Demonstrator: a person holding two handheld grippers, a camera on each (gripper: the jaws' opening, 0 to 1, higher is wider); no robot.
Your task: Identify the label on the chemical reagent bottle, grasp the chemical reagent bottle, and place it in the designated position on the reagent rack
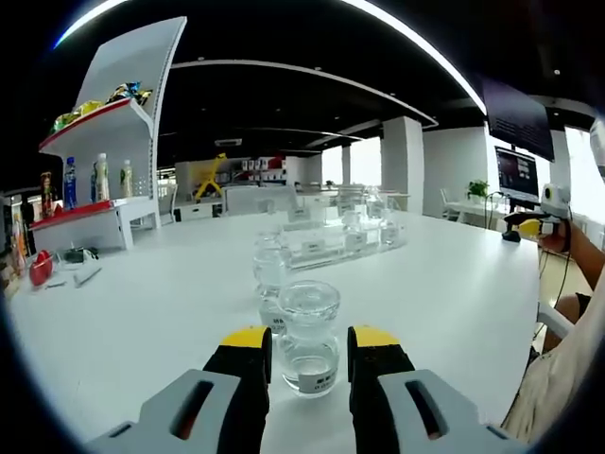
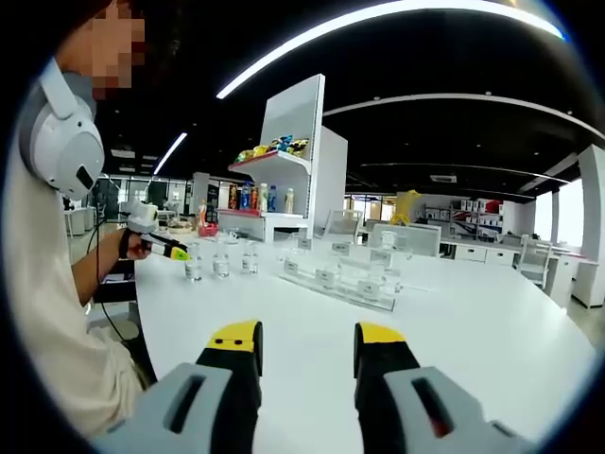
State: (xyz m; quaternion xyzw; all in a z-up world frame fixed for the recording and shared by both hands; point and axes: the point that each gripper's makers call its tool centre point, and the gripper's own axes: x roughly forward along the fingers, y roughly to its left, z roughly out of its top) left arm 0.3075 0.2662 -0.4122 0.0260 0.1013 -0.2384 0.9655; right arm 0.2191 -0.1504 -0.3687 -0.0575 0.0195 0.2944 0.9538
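White tabletop with a clear acrylic reagent rack near its middle. A clear glass, wide-mouthed reagent bottle stands upright between the parted yellow-tipped jaws of the left gripper, which do not yet press it; close squarely on the body, below the neck. The right gripper hovers released over bare table. Bottle label print is too small to read; further bottles behind are partly hidden.

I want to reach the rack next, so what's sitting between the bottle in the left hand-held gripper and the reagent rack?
In the left gripper view, a second glass bottle stands between the nearest bottle and the reagent rack.
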